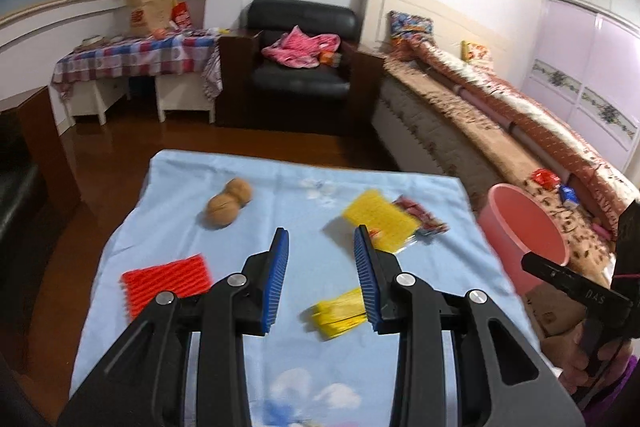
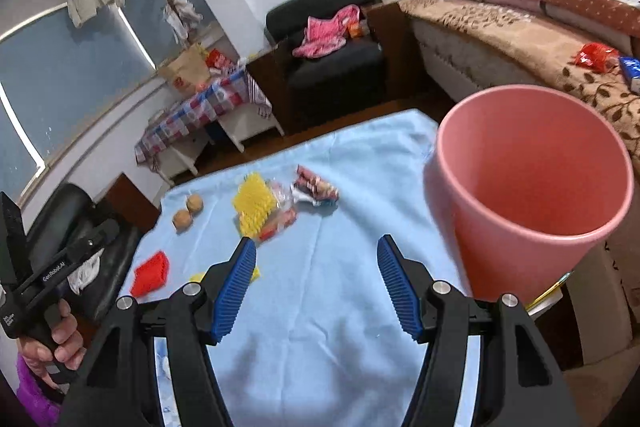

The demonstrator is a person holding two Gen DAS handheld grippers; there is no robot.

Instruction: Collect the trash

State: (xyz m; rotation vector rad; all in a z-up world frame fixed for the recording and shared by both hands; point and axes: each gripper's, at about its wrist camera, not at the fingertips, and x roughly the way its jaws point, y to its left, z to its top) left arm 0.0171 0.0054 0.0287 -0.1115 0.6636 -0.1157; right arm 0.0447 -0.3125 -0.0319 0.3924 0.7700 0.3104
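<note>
Two hand-held grippers, left gripper [image 1: 322,243] and right gripper [image 2: 316,255], hover with jaws apart and empty over a blue cloth [image 2: 340,267]. Scattered wrappers lie on it: yellow wrapper [image 1: 380,217], red wrapper [image 1: 166,277]. A pink bin [image 2: 532,187] stands beside the cloth's right edge.

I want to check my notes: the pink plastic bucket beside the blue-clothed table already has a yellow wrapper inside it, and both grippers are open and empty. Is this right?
One detail is wrong. The pink plastic bucket beside the blue-clothed table holds nothing; the right wrist view looks straight into it. The rest stands: the left gripper and right gripper are open and empty.
</note>
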